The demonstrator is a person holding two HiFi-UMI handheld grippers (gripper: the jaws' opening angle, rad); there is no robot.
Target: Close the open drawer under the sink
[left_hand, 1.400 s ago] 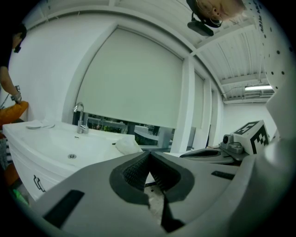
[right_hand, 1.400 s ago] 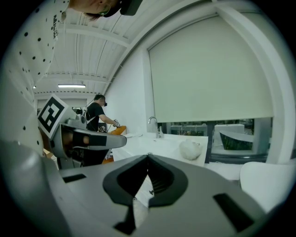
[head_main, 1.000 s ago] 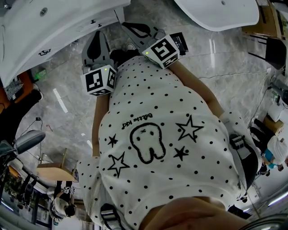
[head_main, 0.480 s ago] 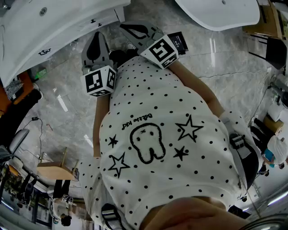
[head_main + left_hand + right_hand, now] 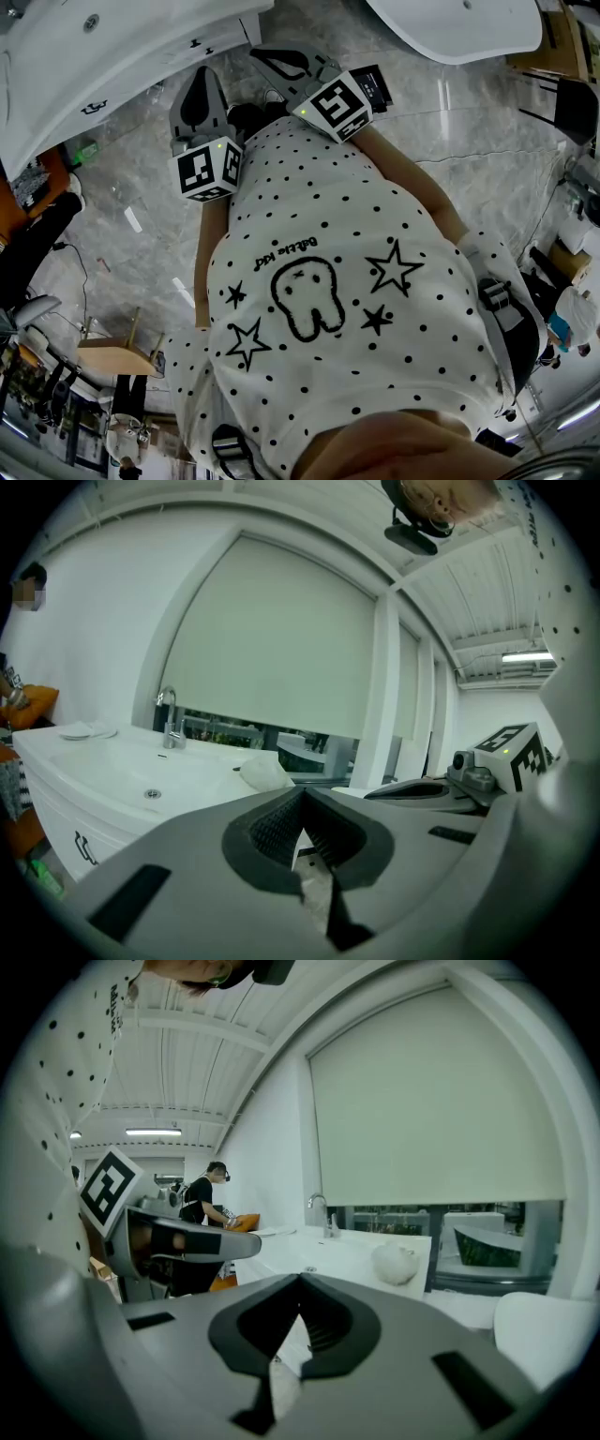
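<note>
The white sink cabinet (image 5: 122, 66) runs across the upper left of the head view, with dark drawer handles (image 5: 93, 110) on its front. Whether a drawer stands out I cannot tell. My left gripper (image 5: 200, 77) hovers just short of that front, jaws shut and empty. My right gripper (image 5: 267, 58) is beside it, also shut on nothing. In the left gripper view the closed jaws (image 5: 302, 794) point over the basin (image 5: 141, 771) and tap (image 5: 169, 719), and a handle (image 5: 82, 847) shows low at the left. The right gripper view (image 5: 300, 1281) looks at the same countertop (image 5: 328, 1251).
A white crumpled lump (image 5: 265, 772) lies on the counter's end. Another white basin (image 5: 459, 28) is at the top right. A wooden stool (image 5: 108, 356) and cables sit on the marble floor at the left. A person (image 5: 202, 1204) works at the far end of the counter.
Both grippers stay where they were, jaws still closed. Only clutter and a dark shape at the head view's left edge have shifted.
</note>
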